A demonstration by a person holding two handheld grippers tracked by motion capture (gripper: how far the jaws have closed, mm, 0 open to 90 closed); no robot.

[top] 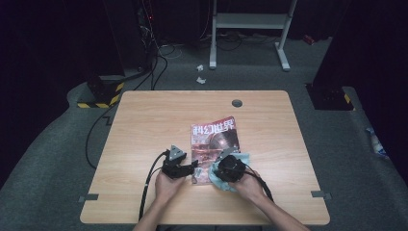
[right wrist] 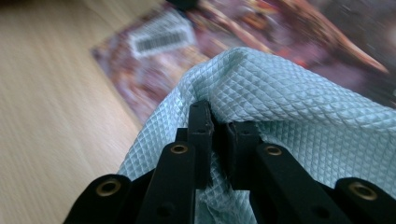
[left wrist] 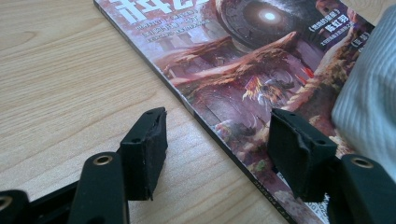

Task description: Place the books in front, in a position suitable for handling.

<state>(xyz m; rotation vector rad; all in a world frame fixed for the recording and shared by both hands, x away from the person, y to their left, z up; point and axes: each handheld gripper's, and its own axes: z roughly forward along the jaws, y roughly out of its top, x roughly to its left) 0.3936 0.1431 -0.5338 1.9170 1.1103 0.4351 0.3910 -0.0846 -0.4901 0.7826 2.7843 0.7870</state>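
A: Centre of the high view, low on the table (top: 144, 120): two hands in from the bottom edge, a gripper in each. The left gripper (top: 191, 169) sits at the lower left corner of the magazine (top: 211, 139).

B: And its own camera tells the story. The left gripper (left wrist: 217, 140) has its jaws spread wide, one over bare wood at lower left of the frame, the other over the cover at lower right. The magazine (left wrist: 243, 60) edge runs diagonally right between them. Nothing pinched there.

A: Over to the right gripper (top: 226, 166), just beside it in the high view, sitting on a pale blue cloth (top: 243, 159) at the magazine's lower right corner.

B: Close-up confirms it: the right gripper (right wrist: 220, 135) has its jaws pressed together on a fold of that cloth (right wrist: 289, 98), quilted weave bunched up around the tips in the middle of the frame.

A: And the cloth lies partly on the cover?

B: Yes, it overlaps the magazine (right wrist: 159, 37), whose barcode shows blurred at the upper left, with the table (right wrist: 46, 116) down the left side.

A: In the left gripper view that cloth (left wrist: 369, 93) peeks in at the right edge, resting on the cover.
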